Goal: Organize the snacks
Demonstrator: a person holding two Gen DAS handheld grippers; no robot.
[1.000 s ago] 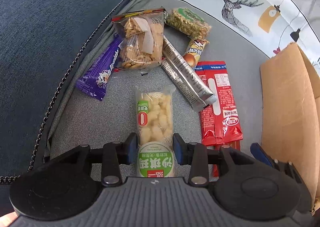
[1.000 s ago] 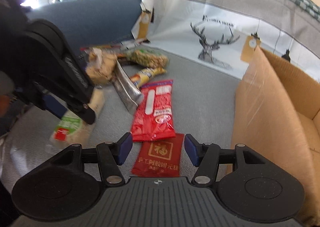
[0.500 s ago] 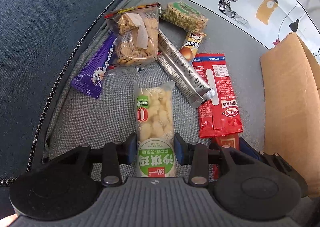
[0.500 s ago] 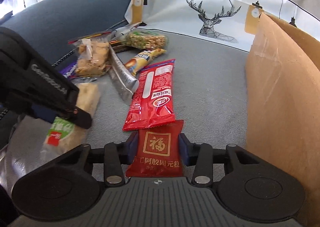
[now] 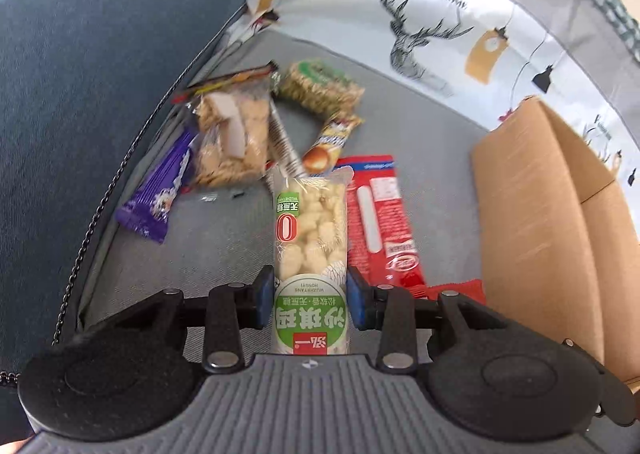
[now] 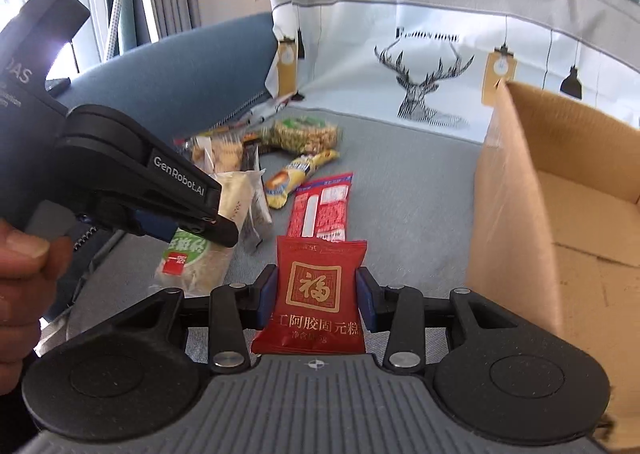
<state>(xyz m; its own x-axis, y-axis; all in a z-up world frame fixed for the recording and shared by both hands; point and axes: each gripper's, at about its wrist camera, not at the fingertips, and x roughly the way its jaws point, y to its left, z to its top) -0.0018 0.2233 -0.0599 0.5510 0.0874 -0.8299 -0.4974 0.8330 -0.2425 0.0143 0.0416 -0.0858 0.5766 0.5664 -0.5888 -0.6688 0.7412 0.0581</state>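
Observation:
My left gripper [image 5: 310, 300] is shut on a clear pack of pale puffed snack with a green label [image 5: 310, 238] and holds it above the grey sofa seat. It also shows in the right wrist view [image 6: 200, 254], held by the left gripper [image 6: 192, 222]. My right gripper [image 6: 316, 300] is shut on a small red packet with a gold character [image 6: 316, 294], lifted off the seat. An open cardboard box [image 6: 520, 234] stands at the right, also in the left wrist view [image 5: 536, 222].
On the seat lie a long red pack [image 5: 380, 218], a purple bar [image 5: 160, 190], a clear bag of biscuits [image 5: 232, 138], a green-label nut pack [image 5: 320, 88], a yellow bar [image 5: 330, 140] and a silver stick [image 5: 284, 142]. A deer-print cloth [image 6: 432, 74] covers the backrest.
Both grippers have lifted their packs off the seat. The right gripper closed on the red packet about half a second ago and now holds it higher.

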